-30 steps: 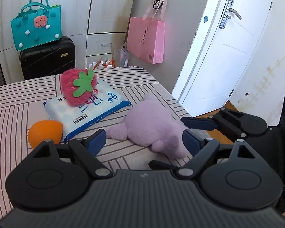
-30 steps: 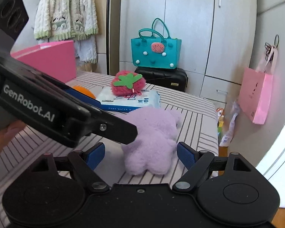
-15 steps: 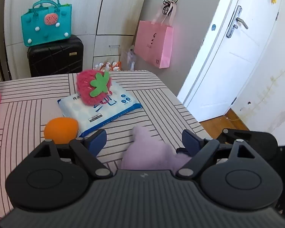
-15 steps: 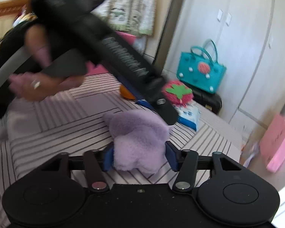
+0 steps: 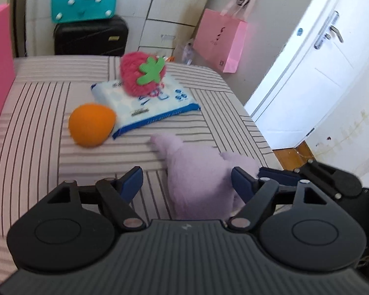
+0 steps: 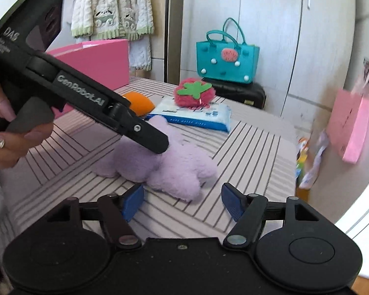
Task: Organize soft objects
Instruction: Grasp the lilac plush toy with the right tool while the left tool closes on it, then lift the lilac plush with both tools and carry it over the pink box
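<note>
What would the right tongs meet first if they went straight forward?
Probably the purple plush toy, lying just ahead of the opening right tongs on the striped surface; depth is unclear.

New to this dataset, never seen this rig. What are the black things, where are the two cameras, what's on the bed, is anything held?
There is no robot here. A person holds a black handheld left gripper and right gripper, each with two blue-padded jaws. Each picture comes from a fisheye camera mounted on one gripper, looking forward along its jaws. The right view also shows the left tool from the side, held by a hand.

On the striped bed cover lie a fluffy lilac plush toy, a round orange soft ball, and a blue-and-white wipes pack with a red plush strawberry on top.

Nothing is held. The left jaws are closing around the lilac plush without gripping it yet; the right jaws are opening, with the plush just ahead of them.
</note>
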### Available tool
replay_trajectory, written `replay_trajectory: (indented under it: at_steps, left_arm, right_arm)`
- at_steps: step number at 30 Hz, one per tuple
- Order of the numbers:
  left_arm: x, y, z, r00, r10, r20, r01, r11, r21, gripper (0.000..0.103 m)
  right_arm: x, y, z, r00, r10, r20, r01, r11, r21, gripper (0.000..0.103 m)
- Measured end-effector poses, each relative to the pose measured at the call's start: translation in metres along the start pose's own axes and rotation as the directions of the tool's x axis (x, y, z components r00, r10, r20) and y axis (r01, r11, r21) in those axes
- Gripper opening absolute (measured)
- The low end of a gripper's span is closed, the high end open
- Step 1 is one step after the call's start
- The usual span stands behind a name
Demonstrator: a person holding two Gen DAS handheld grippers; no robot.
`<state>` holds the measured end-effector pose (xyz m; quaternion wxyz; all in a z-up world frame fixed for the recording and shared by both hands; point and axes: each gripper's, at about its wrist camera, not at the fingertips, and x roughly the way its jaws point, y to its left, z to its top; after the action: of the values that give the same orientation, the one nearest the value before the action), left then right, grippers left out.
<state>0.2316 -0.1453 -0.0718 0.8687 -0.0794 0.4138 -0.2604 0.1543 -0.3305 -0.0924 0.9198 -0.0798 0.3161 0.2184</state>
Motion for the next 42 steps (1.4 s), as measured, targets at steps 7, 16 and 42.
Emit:
replay_trajectory:
  at_steps: [7,16,42]
  left_arm:
    - [-0.002,0.004,-0.01,0.999,-0.027,0.016,0.028,0.998,-0.051,0.06]
    - [-0.004,-0.005,-0.013,0.999,-0.043,0.019,0.043,0.999,-0.01,0.044]
    - [-0.115,-0.016,-0.065,0.995,-0.033,0.096,0.032,0.999,0.011,0.046]
  right_arm:
    - [0.001,0.009,0.005,0.999,0.019,0.03,-0.022,0.995,0.097,0.074]
    - [0.011,0.014,0.006,1.0,0.016,0.01,-0.017,0.992,0.122,0.073]
    - [-0.066,0.107,0.024,0.998,0.044,0.035,-0.043,0.999,-0.028,0.087]
